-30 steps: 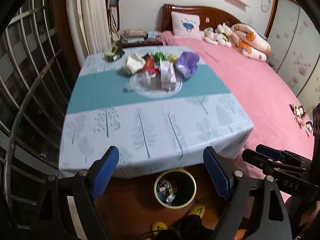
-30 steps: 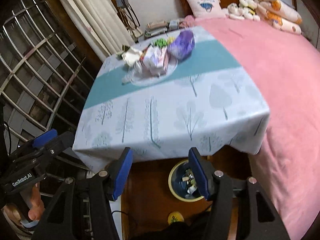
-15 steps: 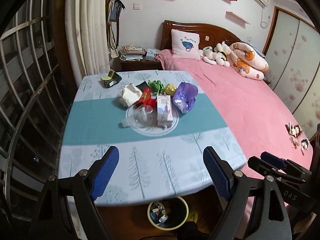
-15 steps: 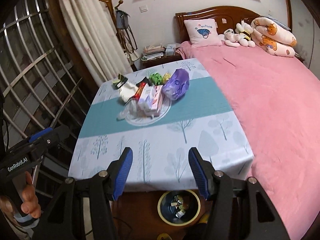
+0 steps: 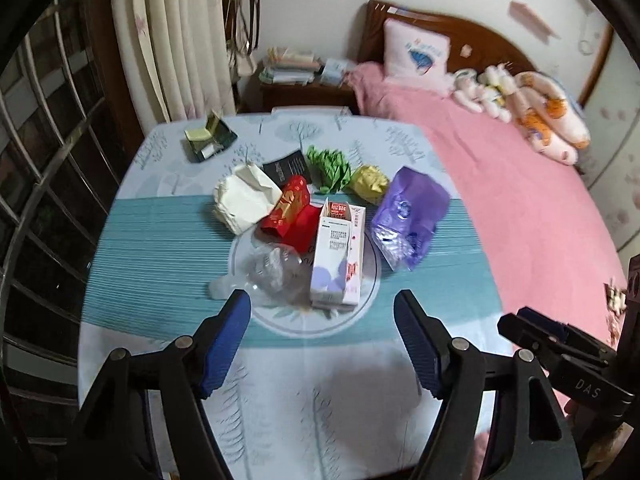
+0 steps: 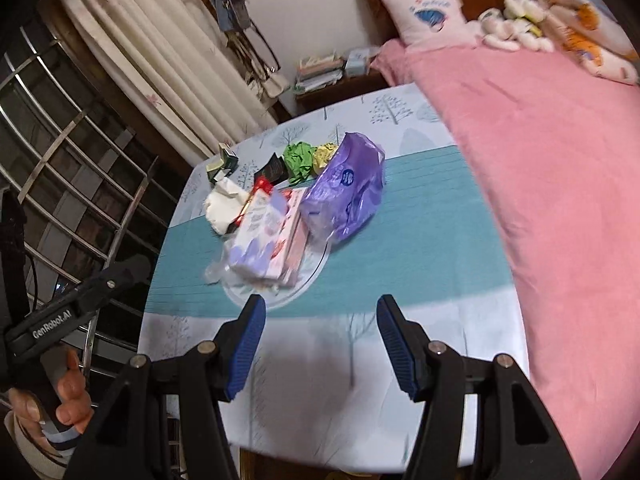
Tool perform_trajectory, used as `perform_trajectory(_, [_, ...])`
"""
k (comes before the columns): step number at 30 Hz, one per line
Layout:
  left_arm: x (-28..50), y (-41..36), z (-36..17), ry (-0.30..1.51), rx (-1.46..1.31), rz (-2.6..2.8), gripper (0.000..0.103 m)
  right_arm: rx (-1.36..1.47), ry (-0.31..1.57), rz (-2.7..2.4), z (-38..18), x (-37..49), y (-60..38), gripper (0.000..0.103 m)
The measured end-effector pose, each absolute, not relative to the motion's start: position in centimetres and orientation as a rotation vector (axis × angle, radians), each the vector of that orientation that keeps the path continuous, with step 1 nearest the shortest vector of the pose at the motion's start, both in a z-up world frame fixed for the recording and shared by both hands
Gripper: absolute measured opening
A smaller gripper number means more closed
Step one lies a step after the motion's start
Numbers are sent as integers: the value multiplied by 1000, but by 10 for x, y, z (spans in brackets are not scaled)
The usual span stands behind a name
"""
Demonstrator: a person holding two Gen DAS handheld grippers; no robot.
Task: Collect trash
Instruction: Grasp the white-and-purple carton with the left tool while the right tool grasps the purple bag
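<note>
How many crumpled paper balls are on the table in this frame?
2. A green paper ball sits behind the red packet; a yellow paper ball lies just right of it, beside the purple bag. Others may be hidden in the pile.

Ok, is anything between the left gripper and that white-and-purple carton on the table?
Nothing visible. The left gripper, jaws closing and empty, hangs just short of the carton. Only bare tablecloth lies below. A crumpled clear plastic wrapper lies beside the carton's left side.
</note>
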State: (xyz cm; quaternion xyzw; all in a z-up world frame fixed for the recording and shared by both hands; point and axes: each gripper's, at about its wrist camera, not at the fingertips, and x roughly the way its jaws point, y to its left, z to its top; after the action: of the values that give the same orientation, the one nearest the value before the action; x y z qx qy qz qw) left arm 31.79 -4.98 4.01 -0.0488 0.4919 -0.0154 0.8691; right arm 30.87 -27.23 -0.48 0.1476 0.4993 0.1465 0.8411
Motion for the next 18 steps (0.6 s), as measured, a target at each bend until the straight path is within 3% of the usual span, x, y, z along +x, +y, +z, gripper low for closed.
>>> perform_trajectory(4, [359,-67,10,1111,-104,17,62,324,1112,372,-29,369,-284,58])
perform_trajectory(14, [415,-73,-37,1225,-141,137,60,353,1225,449,-91,468,-279,58])
perform_trajectory(18, [425,-75,-48,1263,-149,151,55,357,1271,470,-114,489,-270,58])
